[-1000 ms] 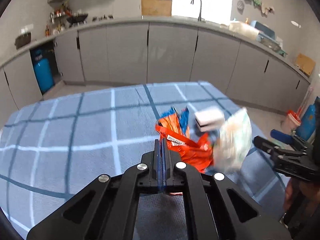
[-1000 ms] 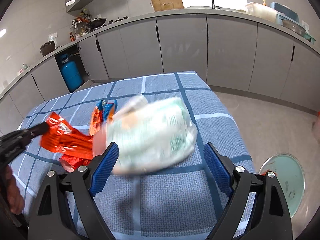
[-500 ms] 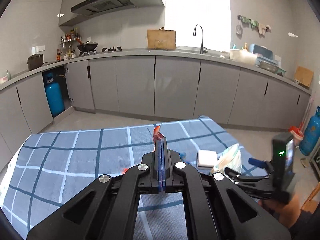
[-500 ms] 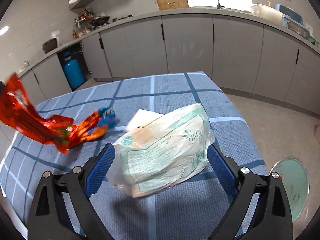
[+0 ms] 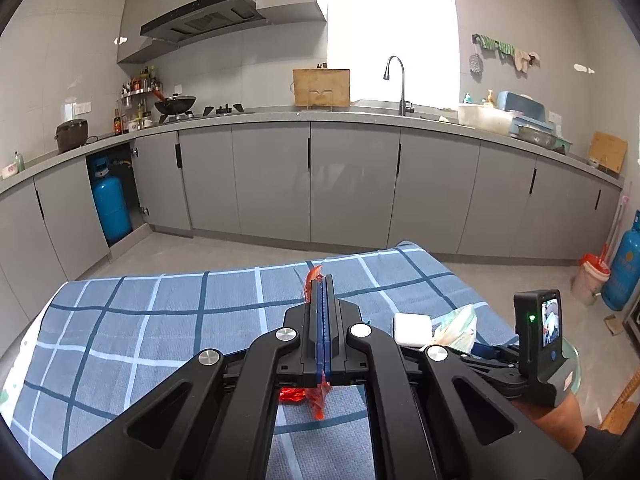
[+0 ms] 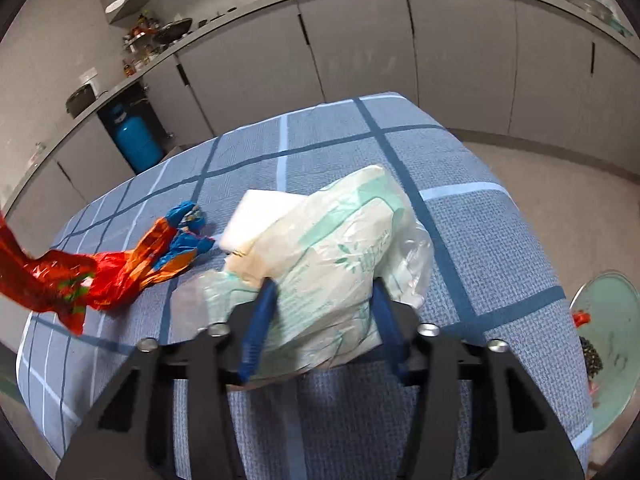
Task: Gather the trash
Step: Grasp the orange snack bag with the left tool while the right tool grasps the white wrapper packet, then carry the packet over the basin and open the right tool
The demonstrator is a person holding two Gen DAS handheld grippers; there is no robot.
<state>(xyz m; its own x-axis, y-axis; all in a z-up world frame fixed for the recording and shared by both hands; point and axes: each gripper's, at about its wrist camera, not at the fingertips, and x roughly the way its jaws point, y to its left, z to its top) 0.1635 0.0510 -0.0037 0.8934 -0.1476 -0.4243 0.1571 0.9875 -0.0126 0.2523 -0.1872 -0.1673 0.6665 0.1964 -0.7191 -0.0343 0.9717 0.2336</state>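
The table (image 6: pixel 472 216), under its blue checked cloth, carried the litter near its right end. The bag (image 6: pixel 340 248), pale green and white, lay between the right gripper (image 6: pixel 320 300) fingers, which had narrowed from wide to press its sides; a white pad (image 6: pixel 260 216) sat touching it. The red wrapper (image 6: pixel 60 280) had risen off the cloth in half a second, pinched in the tightly closed left gripper (image 5: pixel 324 292). An orange-blue wrapper (image 6: pixel 176 244) lay loose beside it. A bin (image 6: pixel 604 344) stood on the floor, right. Two pieces looked secured, ready for dumping.
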